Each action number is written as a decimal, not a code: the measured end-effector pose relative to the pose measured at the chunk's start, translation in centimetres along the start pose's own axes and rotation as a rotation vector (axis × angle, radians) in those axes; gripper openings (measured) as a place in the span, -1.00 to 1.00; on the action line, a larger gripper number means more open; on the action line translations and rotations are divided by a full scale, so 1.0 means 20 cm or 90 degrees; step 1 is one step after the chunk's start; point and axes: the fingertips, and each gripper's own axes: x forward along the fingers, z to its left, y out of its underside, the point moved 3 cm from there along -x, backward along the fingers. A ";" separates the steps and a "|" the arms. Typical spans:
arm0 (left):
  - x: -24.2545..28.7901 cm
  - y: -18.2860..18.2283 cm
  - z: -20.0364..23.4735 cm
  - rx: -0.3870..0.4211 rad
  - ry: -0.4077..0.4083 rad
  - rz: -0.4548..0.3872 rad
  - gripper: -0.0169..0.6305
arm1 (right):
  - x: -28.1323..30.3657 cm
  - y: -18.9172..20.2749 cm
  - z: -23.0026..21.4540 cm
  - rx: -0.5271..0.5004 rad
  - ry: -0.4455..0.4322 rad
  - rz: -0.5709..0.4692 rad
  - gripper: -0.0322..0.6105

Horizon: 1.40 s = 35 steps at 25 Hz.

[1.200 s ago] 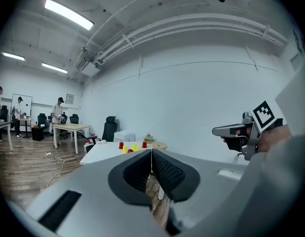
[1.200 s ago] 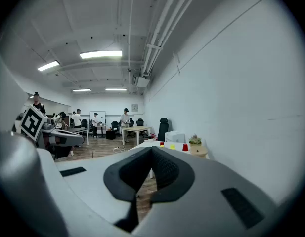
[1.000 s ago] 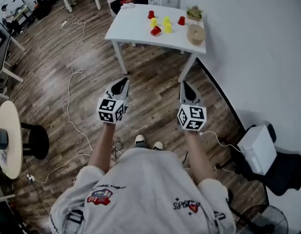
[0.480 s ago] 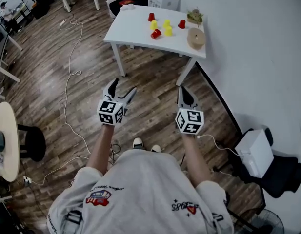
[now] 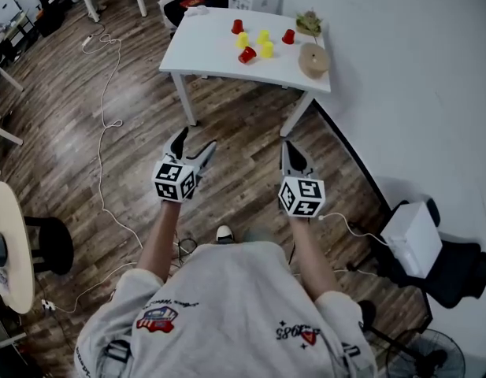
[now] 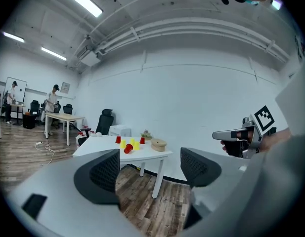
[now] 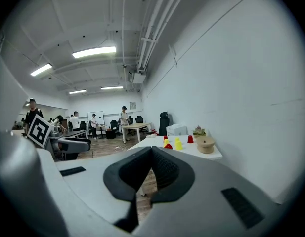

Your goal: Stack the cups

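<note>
Opened within the last second, left gripper (image 5: pixel 194 142) jaws stand apart and empty, right gripper (image 5: pixel 288 148) jaws are together on nothing, and both hang well short of the desk (image 5: pixel 203 53) where the cups (image 5: pixel 254 42) sit unstacked: approach pending.

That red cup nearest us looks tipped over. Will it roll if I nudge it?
Probably: the red cup appears to lie on its side on the white table, so a nudge would likely roll it in a curve. It looks small and plasticky, so likely light and easily knocked away.
</note>
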 end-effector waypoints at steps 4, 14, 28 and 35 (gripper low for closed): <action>0.07 0.01 0.08 -0.019 0.010 0.005 0.21 | 0.11 0.01 0.02 -0.003 -0.008 0.016 -0.92; 0.48 0.06 0.36 -0.028 0.002 0.043 0.21 | 0.68 0.02 -0.14 0.023 -0.031 0.032 -0.92; 1.39 -0.20 0.85 -0.037 -0.052 0.060 0.19 | 1.75 -0.32 -0.65 0.039 -0.069 0.016 -0.91; 1.72 -0.26 0.99 -0.033 -0.040 0.073 0.19 | 2.09 -0.38 -0.81 0.048 -0.070 0.020 -0.91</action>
